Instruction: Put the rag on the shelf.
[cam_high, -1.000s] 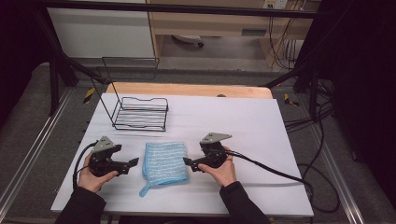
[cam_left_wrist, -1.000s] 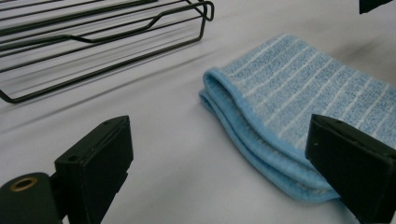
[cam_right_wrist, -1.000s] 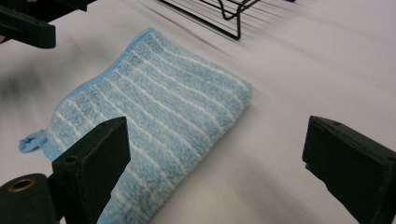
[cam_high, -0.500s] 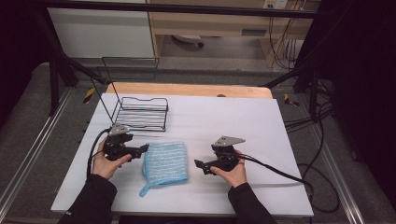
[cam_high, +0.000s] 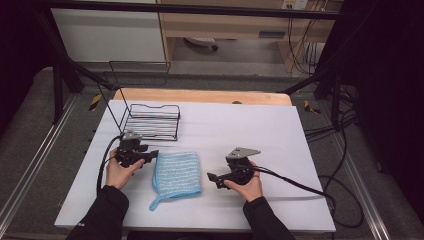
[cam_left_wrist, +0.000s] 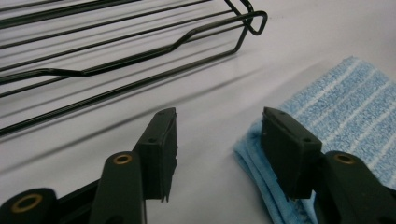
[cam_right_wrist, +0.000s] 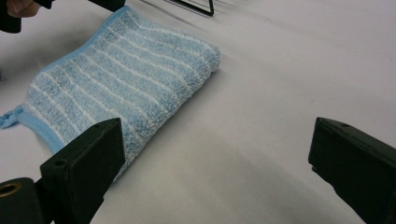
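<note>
Cloth (cam_high: 176, 173), blue with white stripes and folded into a thick pad, is lying flat near the front of the white desk (cam_high: 280, 135), probably so a corner can be pinched and carried to the wire basket (cam_high: 150, 121) standing just beyond it at about 11 o'clock. The left gripper (cam_high: 152, 154) is sitting at the cloth's far-left corner, at roughly 10 o'clock from its middle. Its jaws have just been closing and are now standing half open, one over bare desk and one at the folded edge (cam_left_wrist: 261, 154), not yet pinching it. The right gripper (cam_high: 212, 178) is waiting at 3 o'clock of the cloth, just beside it, jaws spread wide and holding nothing.
</note>
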